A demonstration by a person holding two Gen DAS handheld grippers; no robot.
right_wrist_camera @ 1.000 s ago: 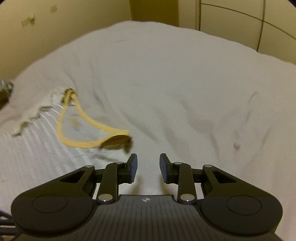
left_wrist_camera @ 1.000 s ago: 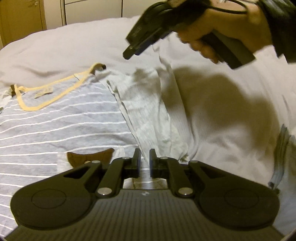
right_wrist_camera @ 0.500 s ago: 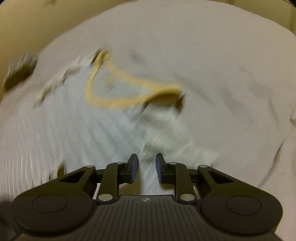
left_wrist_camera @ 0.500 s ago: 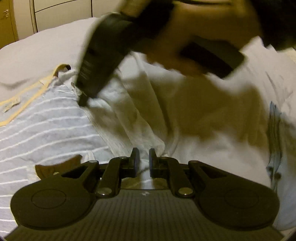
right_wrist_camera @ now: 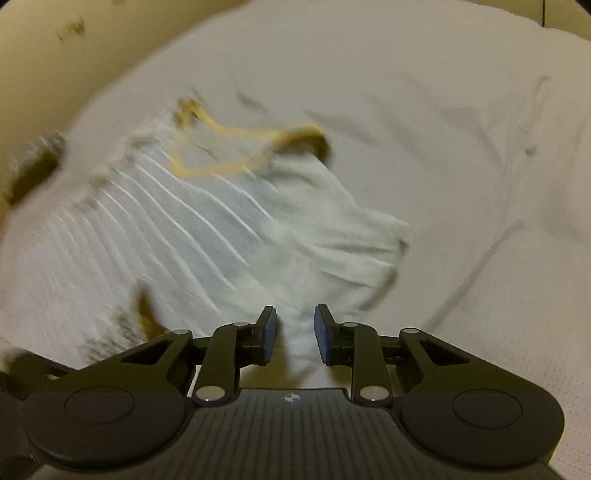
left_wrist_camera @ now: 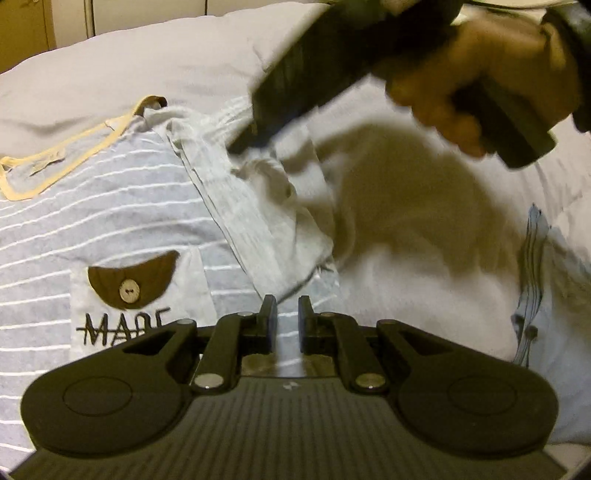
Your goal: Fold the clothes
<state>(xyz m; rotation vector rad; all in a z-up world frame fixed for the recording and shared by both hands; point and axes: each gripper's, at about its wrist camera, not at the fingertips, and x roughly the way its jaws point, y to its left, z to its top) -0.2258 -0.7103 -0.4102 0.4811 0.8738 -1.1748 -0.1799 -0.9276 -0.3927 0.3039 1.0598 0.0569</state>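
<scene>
A grey shirt [left_wrist_camera: 110, 221] with white stripes and a yellow neckline [left_wrist_camera: 55, 162] lies flat on the bed. Its chest pocket [left_wrist_camera: 133, 280] has a brown flap and a button. The pale sleeve [left_wrist_camera: 266, 229] is turned in over the shirt's side. My left gripper [left_wrist_camera: 287, 325] is low at the shirt's near side, jaws narrowly apart with a strip of fabric between them. A hand [left_wrist_camera: 480, 85] holds my right gripper [left_wrist_camera: 243, 144] tip-down on the upper sleeve, where the cloth bunches. In the right wrist view the sleeve [right_wrist_camera: 332, 236] funnels up between the fingers of my right gripper [right_wrist_camera: 295, 332].
A light bedspread [left_wrist_camera: 424, 258] covers the bed all around the shirt [right_wrist_camera: 184, 229]. Another pale cloth with dark line markings [left_wrist_camera: 532, 277] lies at the right edge. Cabinet doors [left_wrist_camera: 37, 26] stand beyond the bed, and a yellowish wall [right_wrist_camera: 55, 55] is on the far side.
My right gripper swung down from above the bed onto the sleeve, its jaws narrowing, and the sleeve has bunched. The left gripper drew back a little, uncovering the pocket.
</scene>
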